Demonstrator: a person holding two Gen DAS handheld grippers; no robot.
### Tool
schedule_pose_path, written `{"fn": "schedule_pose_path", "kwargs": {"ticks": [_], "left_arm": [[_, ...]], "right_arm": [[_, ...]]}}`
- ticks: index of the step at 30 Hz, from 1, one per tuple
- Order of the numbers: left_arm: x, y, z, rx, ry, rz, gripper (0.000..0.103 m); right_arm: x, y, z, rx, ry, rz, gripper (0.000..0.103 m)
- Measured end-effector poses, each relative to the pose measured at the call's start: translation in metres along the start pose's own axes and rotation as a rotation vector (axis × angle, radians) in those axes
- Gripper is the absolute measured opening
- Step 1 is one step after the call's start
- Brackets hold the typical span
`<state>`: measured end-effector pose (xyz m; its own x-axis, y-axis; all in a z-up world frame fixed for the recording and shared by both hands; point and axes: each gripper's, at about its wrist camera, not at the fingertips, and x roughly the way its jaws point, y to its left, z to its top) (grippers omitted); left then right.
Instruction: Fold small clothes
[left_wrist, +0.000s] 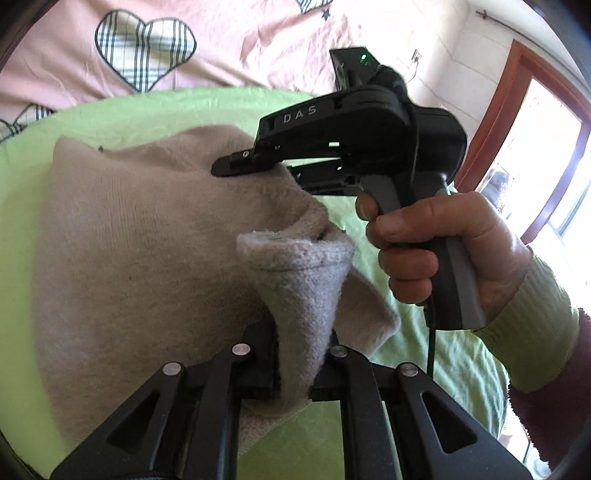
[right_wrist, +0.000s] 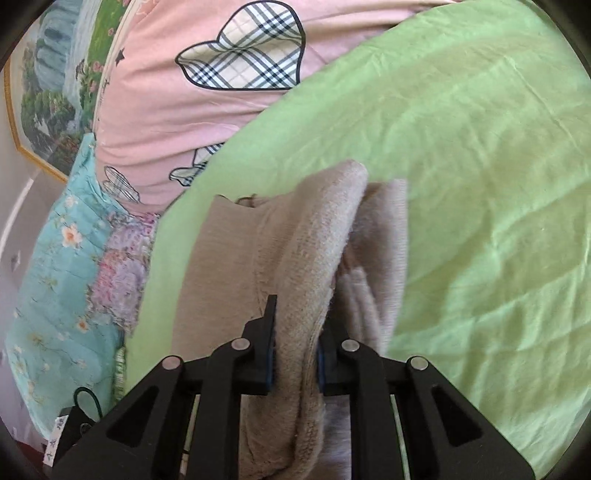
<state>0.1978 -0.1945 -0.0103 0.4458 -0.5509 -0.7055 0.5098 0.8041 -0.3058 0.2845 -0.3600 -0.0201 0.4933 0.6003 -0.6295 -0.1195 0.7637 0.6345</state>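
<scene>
A beige fleece-lined garment (left_wrist: 129, 240) lies on a green sheet (left_wrist: 110, 110). My left gripper (left_wrist: 295, 369) is shut on a lifted fold of it, fleece side out. The right gripper (left_wrist: 251, 166), held by a hand (left_wrist: 443, 243), shows in the left wrist view, its fingers clamped on the garment's far edge. In the right wrist view my right gripper (right_wrist: 295, 362) is shut on a thick bunch of the garment (right_wrist: 306, 258), which hangs over the green sheet (right_wrist: 480, 184).
A pink quilt with plaid hearts (right_wrist: 207, 92) lies behind the green sheet. A blue floral cover (right_wrist: 55, 277) is at the left. A framed picture (right_wrist: 48, 92) hangs on the wall. A wooden door frame (left_wrist: 517, 110) stands at the right.
</scene>
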Motion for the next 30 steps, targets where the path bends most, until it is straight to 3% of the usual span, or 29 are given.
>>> {"fn": "schedule_pose_path", "kwargs": {"ticks": [3, 7, 12, 14, 16, 17, 18, 23, 30], "left_arm": [[0.001, 0.002, 0.003, -0.006, 0.003, -0.008, 0.012], [-0.004, 0.004, 0.003, -0.005, 0.033, -0.033, 0.023], [-0.040, 0.013, -0.010, -0.011, 0.042, -0.096, 0.034], [-0.055, 0.021, -0.015, -0.033, 0.039, -0.076, 0.052], [-0.067, 0.039, -0.017, -0.073, 0.028, -0.057, 0.053], [-0.072, 0.048, -0.018, -0.096, 0.023, -0.055, 0.053], [-0.076, 0.059, -0.018, -0.130, 0.018, -0.053, 0.053], [-0.084, 0.099, -0.012, -0.251, 0.000, -0.004, 0.061], [-0.066, 0.140, -0.004, -0.371, 0.015, -0.023, 0.064]], "right_arm": [[0.001, 0.000, -0.004, -0.034, -0.009, -0.020, 0.018], [-0.004, -0.002, -0.008, -0.035, -0.033, -0.030, 0.019], [-0.024, 0.001, -0.014, -0.023, -0.070, -0.085, 0.025], [-0.035, 0.003, -0.018, -0.024, -0.087, -0.112, 0.027], [-0.042, 0.000, -0.021, -0.006, -0.092, -0.112, 0.044], [-0.044, -0.002, -0.024, 0.006, -0.094, -0.110, 0.060], [-0.045, -0.002, -0.025, 0.011, -0.095, -0.110, 0.068], [-0.035, -0.002, -0.034, 0.020, -0.050, -0.099, 0.068], [-0.026, -0.006, -0.041, 0.047, -0.013, -0.052, 0.068]]}}
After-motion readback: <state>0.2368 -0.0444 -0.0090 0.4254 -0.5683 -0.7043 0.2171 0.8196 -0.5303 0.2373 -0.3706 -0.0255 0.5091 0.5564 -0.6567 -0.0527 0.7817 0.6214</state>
